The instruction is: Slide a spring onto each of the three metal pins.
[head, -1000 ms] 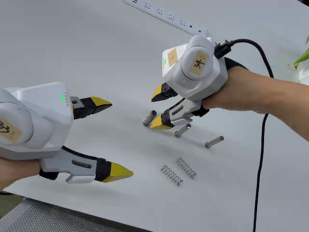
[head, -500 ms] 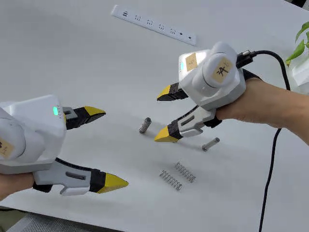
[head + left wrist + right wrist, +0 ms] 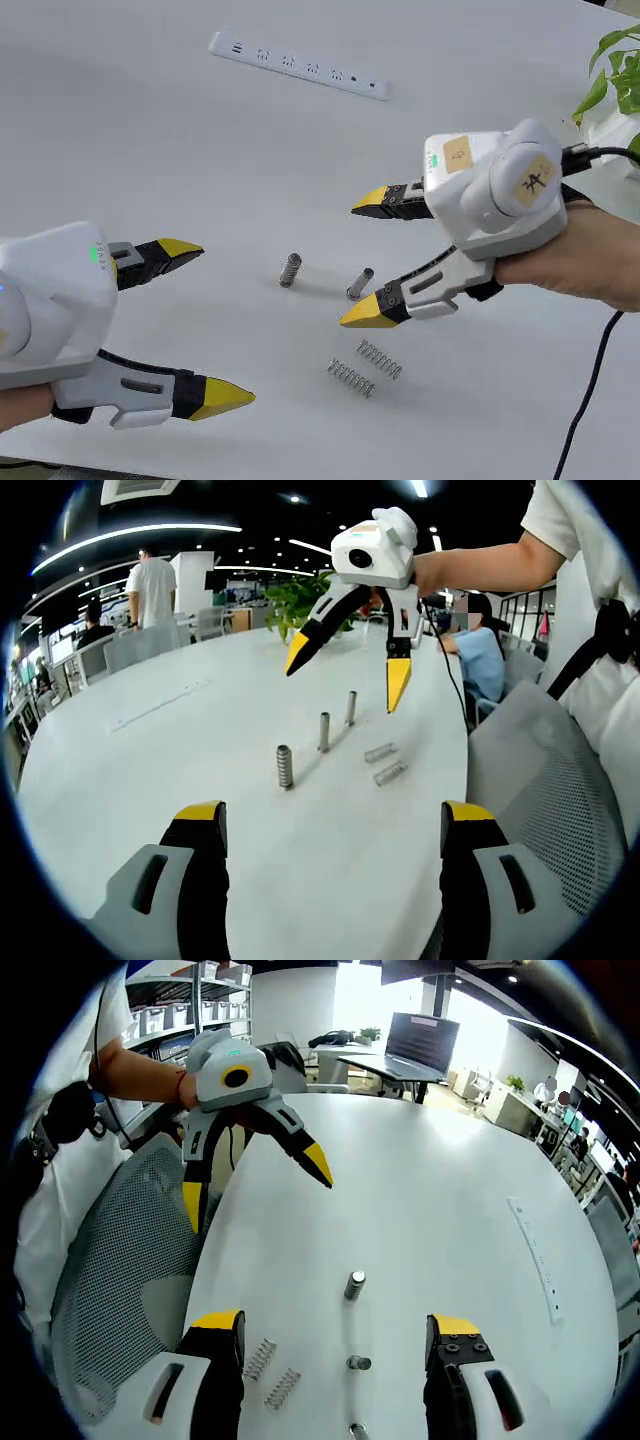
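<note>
Three metal pins stand upright mid-table. The nearest pin (image 3: 290, 269) (image 3: 285, 767) (image 3: 354, 1285) wears a spring. A bare pin (image 3: 359, 283) (image 3: 324, 732) (image 3: 358, 1363) stands beside it, and a third pin (image 3: 351, 708) (image 3: 356, 1428) behind that. Two loose springs (image 3: 379, 358) (image 3: 350, 377) (image 3: 379, 752) (image 3: 260, 1357) lie flat close by. My right gripper (image 3: 363, 260) (image 3: 336, 1325) (image 3: 346, 680) hovers open just right of the pins, holding nothing. Over the table's near left my left gripper (image 3: 205, 322) (image 3: 334, 815) (image 3: 256, 1198) is also open with nothing in it.
A white power strip (image 3: 298, 64) lies at the far side of the white table (image 3: 200, 150). A potted plant (image 3: 615, 70) stands at the far right. The right gripper's black cable (image 3: 590, 400) trails down the right side. An office chair (image 3: 120, 1260) sits by the near edge.
My right gripper has drawn back to the right, away from the spring-covered pin, and uncovered the bare pin beside it. The head view has shifted. The left gripper stays open.
</note>
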Tool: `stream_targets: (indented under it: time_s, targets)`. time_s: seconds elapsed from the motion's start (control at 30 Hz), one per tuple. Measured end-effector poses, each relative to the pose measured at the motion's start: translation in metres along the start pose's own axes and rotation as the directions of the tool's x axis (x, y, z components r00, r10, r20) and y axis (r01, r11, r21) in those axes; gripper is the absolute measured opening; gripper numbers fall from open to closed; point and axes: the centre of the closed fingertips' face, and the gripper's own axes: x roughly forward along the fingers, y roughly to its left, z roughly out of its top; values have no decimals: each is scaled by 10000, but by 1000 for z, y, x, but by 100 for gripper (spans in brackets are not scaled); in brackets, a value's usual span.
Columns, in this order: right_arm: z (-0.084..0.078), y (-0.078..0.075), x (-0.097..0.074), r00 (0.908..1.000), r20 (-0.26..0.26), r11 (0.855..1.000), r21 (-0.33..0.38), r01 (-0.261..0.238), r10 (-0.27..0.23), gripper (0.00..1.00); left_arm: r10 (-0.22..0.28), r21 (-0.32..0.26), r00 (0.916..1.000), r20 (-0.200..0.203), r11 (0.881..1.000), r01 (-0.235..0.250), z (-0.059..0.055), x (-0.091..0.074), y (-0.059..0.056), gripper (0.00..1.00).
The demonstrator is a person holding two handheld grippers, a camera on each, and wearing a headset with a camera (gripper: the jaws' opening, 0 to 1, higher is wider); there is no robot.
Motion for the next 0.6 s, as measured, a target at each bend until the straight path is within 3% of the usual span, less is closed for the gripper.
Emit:
stream_targets:
  time_s: [0.3, 0.6]
  targets:
    - [-29, 6, -29, 9939, 805, 9906, 1207, 651, -751, 80, -17, 193, 9999, -128, 9998, 19, 1, -1, 1, 88]
    - [-55, 20, -45, 9844, 1178, 9745, 1980, 1059, -1309, 87, -57, 384, 9999, -163, 9992, 63, 6, -1, -1, 87]
